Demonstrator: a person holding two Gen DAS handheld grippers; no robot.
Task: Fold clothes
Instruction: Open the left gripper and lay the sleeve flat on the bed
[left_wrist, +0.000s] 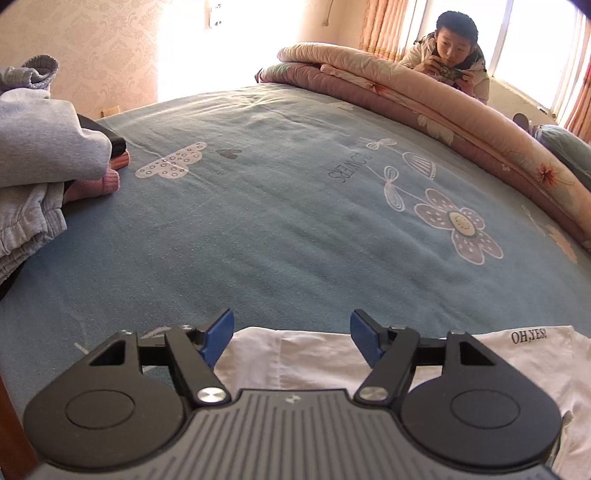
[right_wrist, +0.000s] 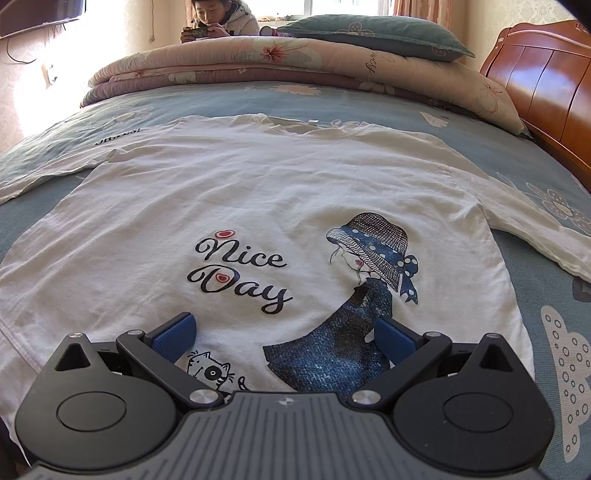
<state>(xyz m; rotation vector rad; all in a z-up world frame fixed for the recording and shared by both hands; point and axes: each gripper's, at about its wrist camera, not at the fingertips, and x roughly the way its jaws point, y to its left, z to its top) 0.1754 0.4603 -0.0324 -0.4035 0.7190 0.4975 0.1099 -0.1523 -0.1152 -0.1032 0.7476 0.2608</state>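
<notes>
On white shirt, "Nice Day" chest print, "OH,YES!" sleeve

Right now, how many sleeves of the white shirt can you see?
2: left sleeve spread toward the left edge, right sleeve stretched out right across the blue bedsheet.

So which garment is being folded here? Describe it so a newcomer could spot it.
On the blue flowered bed sheet, spread flat in front of the rolled quilt, lies a white long-sleeved shirt. Unlike the grey and pink clothes piled aside, it reads "Nice Day" beside a girl in a hat.
</notes>
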